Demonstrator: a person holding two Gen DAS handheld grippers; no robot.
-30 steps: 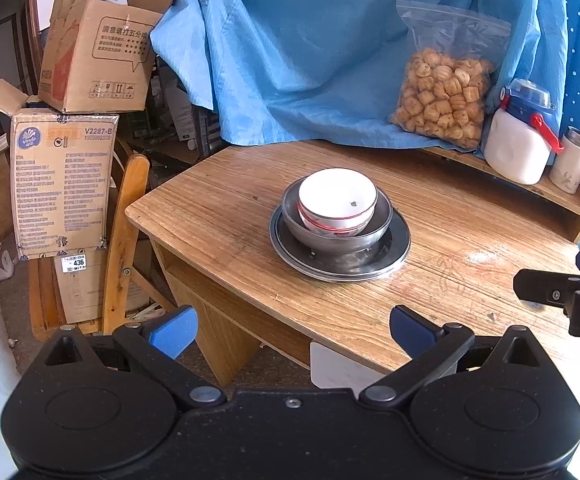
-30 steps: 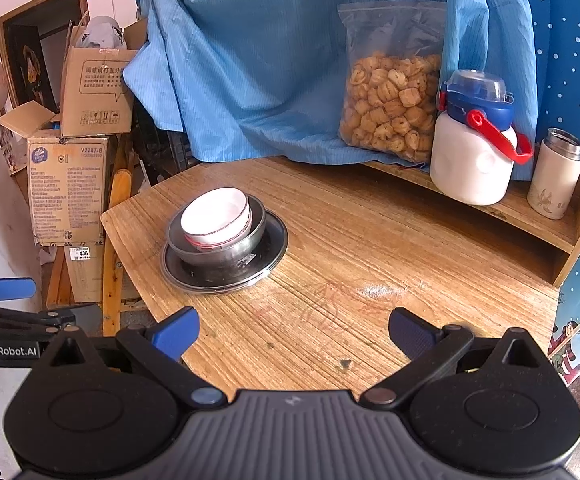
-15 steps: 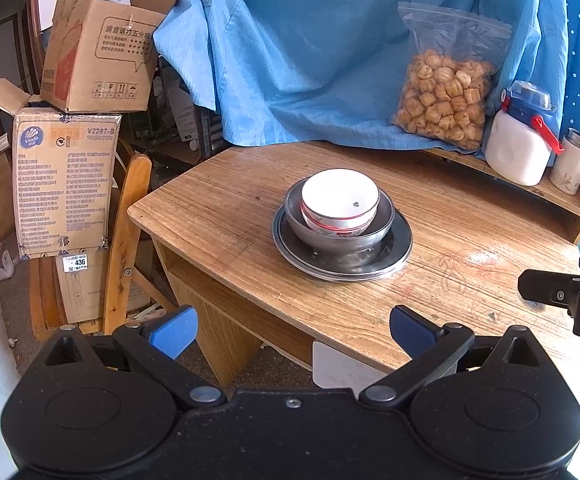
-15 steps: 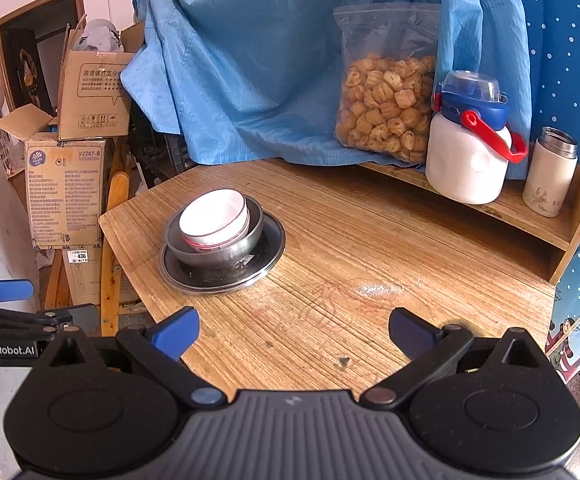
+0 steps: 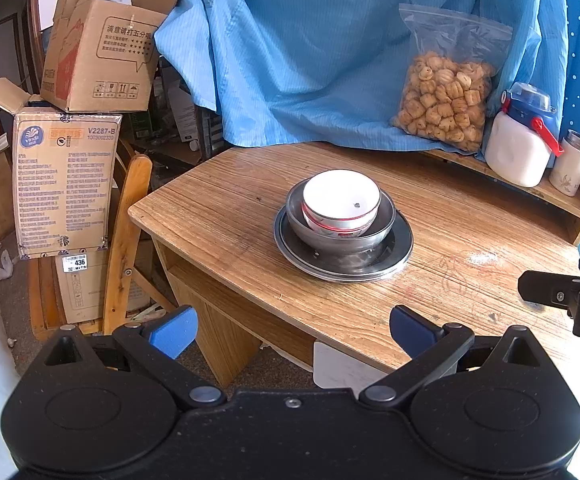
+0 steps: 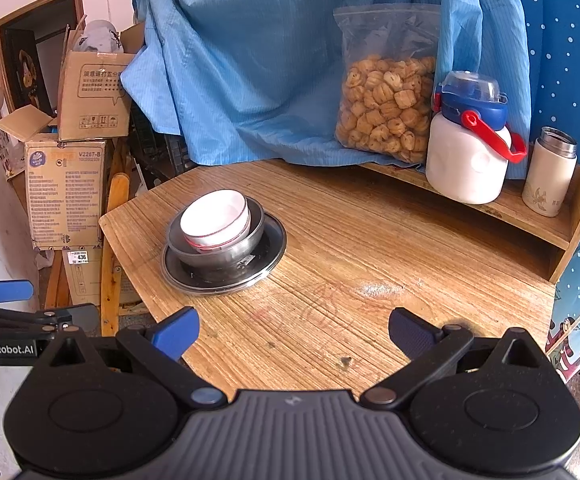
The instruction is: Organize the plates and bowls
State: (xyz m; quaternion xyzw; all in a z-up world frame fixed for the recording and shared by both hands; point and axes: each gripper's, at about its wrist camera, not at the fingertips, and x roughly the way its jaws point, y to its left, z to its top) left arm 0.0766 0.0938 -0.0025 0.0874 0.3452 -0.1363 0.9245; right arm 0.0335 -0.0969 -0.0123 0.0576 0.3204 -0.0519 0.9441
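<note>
A white bowl with a red band (image 5: 340, 200) sits inside a steel bowl (image 5: 330, 236), which stands on a steel plate (image 5: 394, 254) on the wooden table (image 5: 230, 220). The same stack shows in the right wrist view: white bowl (image 6: 215, 216), steel bowl (image 6: 230, 252), plate (image 6: 266, 268). My left gripper (image 5: 292, 330) is open and empty, held off the table's front edge, well short of the stack. My right gripper (image 6: 294, 332) is open and empty over the table's front part, to the right of the stack.
A raised shelf (image 6: 530, 216) at the back right holds a bag of snacks (image 6: 386, 108), a white jug with a blue lid (image 6: 466, 152) and a small flask (image 6: 548, 176). A blue cloth (image 6: 250, 60) hangs behind. Cardboard boxes (image 5: 66, 176) and a wooden chair (image 5: 126, 236) stand left.
Both grippers have moved slightly closer to the table and stack. The stack has not moved and both grippers stay open.
</note>
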